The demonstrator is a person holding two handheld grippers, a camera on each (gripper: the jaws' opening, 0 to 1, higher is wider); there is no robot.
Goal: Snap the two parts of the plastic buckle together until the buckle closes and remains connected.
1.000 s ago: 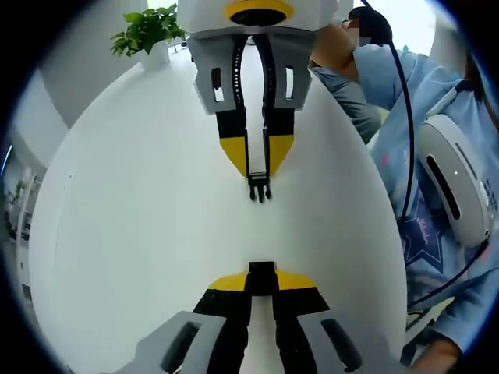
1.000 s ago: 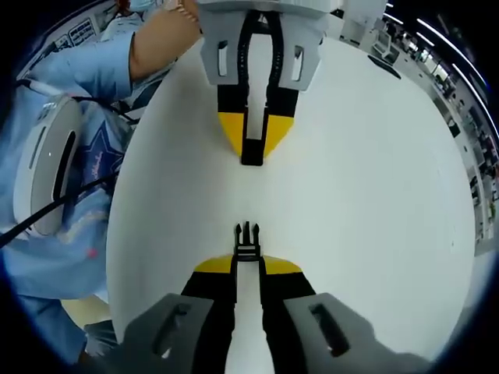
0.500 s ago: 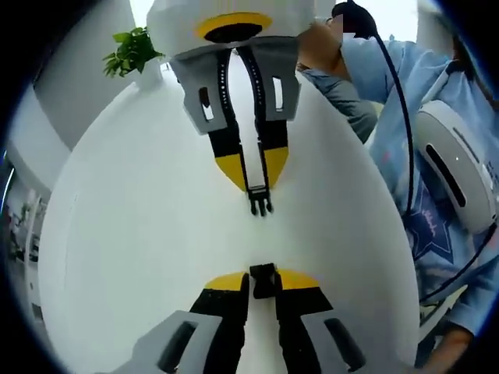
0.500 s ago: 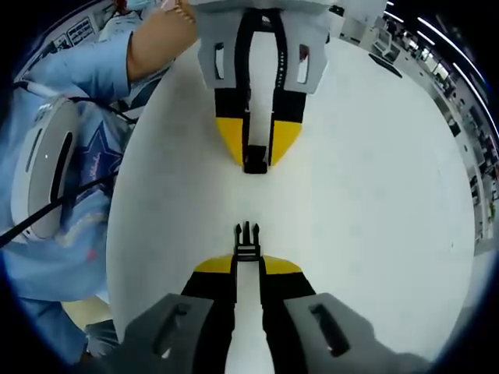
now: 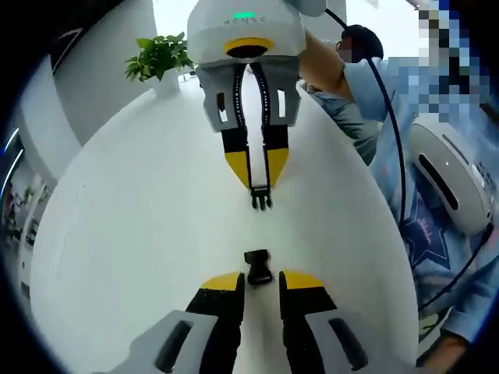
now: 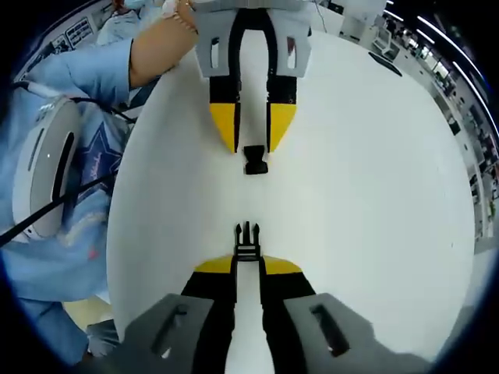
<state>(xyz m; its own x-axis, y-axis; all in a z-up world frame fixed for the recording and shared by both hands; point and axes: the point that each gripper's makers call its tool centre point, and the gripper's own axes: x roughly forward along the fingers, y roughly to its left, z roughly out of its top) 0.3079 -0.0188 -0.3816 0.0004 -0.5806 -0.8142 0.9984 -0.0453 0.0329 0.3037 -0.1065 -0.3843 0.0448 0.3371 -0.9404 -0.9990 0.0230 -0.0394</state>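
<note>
The black socket half of the buckle point(image 5: 258, 269) point(image 6: 254, 160) lies loose on the white table point(image 5: 132, 226) point(image 6: 366, 179). It rests just beyond my left gripper point(image 5: 262, 282) point(image 6: 252, 144), whose yellow-tipped jaws are spread open on either side of it. My right gripper point(image 6: 246, 263) point(image 5: 260, 178) is shut on the black pronged half point(image 6: 246, 236) point(image 5: 261, 199), with the prongs sticking out toward the socket. The two grippers face each other, and a short gap of table separates the two buckle halves.
A potted green plant point(image 5: 160, 56) stands at the table's far edge. A person in a blue sleeve point(image 6: 86, 66) point(image 5: 437, 234) stands along one side, with a white device and black cable point(image 5: 448, 183) point(image 6: 47, 167) at their body. Shelves point(image 6: 452, 101) line the room beyond.
My left gripper has opened and let go of the socket half, which now lies on the table in front of it. The right gripper keeps its hold on the pronged half.
</note>
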